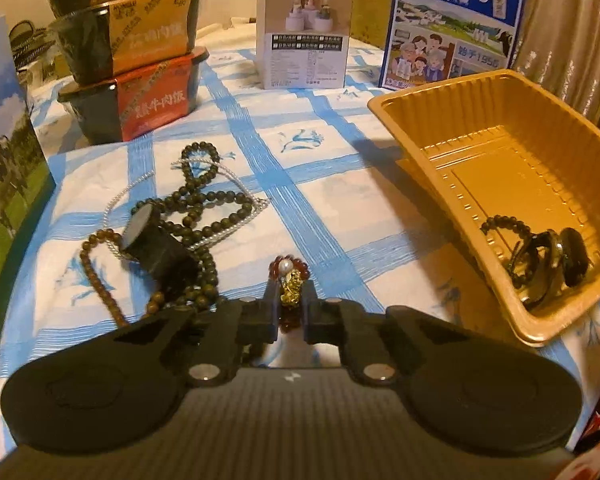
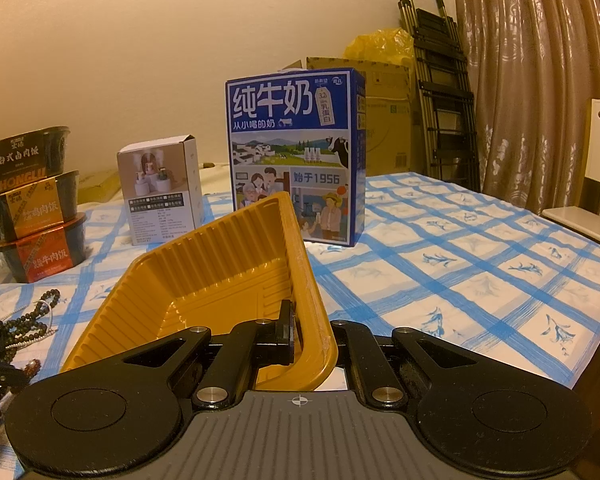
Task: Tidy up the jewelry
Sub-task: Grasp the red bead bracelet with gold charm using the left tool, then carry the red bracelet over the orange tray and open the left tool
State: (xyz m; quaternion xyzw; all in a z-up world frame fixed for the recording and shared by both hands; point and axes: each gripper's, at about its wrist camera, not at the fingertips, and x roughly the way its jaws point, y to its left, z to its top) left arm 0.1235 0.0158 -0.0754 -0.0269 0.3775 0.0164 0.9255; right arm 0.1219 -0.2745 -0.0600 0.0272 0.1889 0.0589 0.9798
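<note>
My left gripper (image 1: 290,306) is shut on a red bead bracelet (image 1: 289,276) with a gold charm and a pearl, low over the blue-checked cloth. To its left lies a tangle of dark bead strands (image 1: 204,200) with a pearl strand and a black cylinder (image 1: 156,244) on top. At the right a yellow plastic tray (image 1: 480,120) is tilted; a dark bead bracelet and dark bangles (image 1: 548,260) rest in its low corner. My right gripper (image 2: 300,328) is shut on the tray's (image 2: 220,256) side wall and holds it tipped.
Three stacked food bowls (image 1: 132,72) stand at the back left, a white carton (image 1: 304,32) in the middle and a blue milk box (image 2: 296,160) behind the tray. A picture box (image 1: 4,160) lines the left edge. A chair (image 2: 596,184) and a folded ladder (image 2: 440,80) stand beyond the table.
</note>
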